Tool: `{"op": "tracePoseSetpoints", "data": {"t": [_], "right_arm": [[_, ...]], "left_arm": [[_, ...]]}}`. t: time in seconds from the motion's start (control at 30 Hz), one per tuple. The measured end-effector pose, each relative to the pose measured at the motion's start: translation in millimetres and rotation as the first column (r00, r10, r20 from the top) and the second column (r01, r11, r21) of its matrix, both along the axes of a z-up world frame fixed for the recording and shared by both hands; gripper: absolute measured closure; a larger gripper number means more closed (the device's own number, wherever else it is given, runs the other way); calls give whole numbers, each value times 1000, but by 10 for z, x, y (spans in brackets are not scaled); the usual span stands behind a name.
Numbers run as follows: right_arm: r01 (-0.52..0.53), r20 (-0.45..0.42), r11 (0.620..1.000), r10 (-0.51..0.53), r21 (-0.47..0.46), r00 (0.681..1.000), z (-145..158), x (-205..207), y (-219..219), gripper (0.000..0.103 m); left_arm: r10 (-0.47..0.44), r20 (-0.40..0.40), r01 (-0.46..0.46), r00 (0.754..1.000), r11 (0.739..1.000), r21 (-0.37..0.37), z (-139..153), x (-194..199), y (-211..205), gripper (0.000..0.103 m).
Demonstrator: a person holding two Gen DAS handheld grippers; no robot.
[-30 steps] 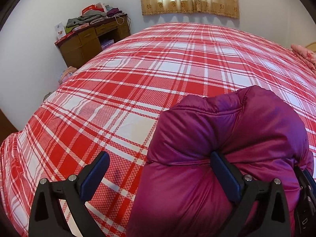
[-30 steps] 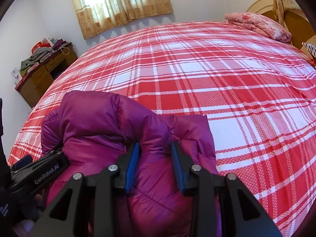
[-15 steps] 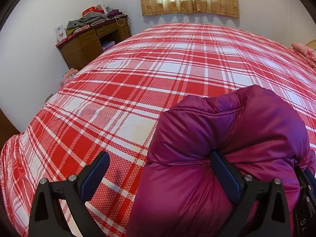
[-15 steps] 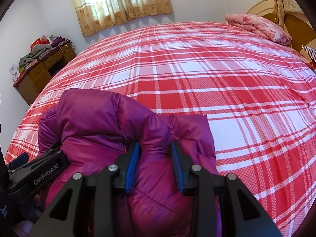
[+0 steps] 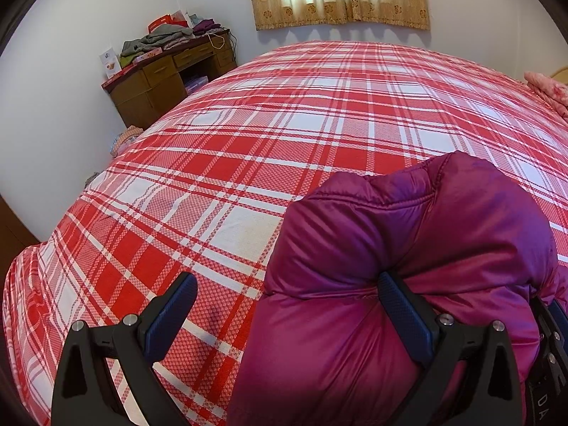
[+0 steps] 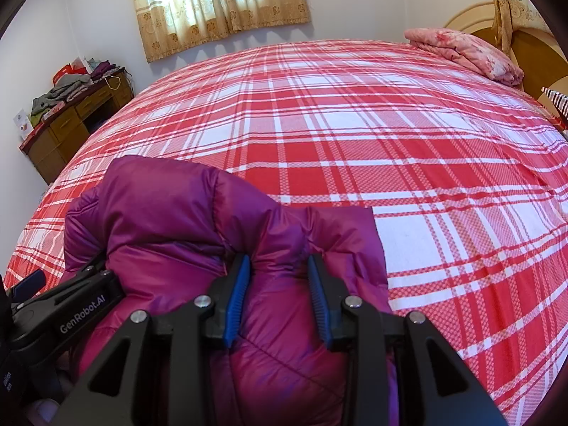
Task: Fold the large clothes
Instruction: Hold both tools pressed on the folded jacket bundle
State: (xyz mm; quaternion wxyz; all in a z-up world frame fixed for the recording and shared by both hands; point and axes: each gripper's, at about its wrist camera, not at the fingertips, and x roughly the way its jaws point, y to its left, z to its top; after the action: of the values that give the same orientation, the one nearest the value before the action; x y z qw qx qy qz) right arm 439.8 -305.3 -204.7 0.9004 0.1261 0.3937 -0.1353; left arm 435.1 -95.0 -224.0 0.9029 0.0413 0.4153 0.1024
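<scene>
A puffy magenta down jacket lies bunched in a thick roll on the red-and-white plaid bed. My left gripper stands wide open. Its right finger digs into the jacket's crease, while its left finger hovers free over the sheet. In the right wrist view my right gripper is shut on a raised fold of the jacket, blue pads pressing it from both sides. The left gripper's black body shows at the jacket's left side there.
A wooden desk piled with clothes stands against the far left wall. A yellow curtain hangs behind the bed. A folded pink blanket lies by the wooden headboard. The bed's near left edge drops off.
</scene>
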Motion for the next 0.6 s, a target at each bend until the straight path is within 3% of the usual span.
{"op": "tracePoseSetpoints", "data": {"t": [0.6], "right_arm": [[-2,-1,1000,2,8,1000,-4,19,-21,66]], "left_arm": [[1,0,-1,1000,1000,3,-2,2,-23,1]]}}
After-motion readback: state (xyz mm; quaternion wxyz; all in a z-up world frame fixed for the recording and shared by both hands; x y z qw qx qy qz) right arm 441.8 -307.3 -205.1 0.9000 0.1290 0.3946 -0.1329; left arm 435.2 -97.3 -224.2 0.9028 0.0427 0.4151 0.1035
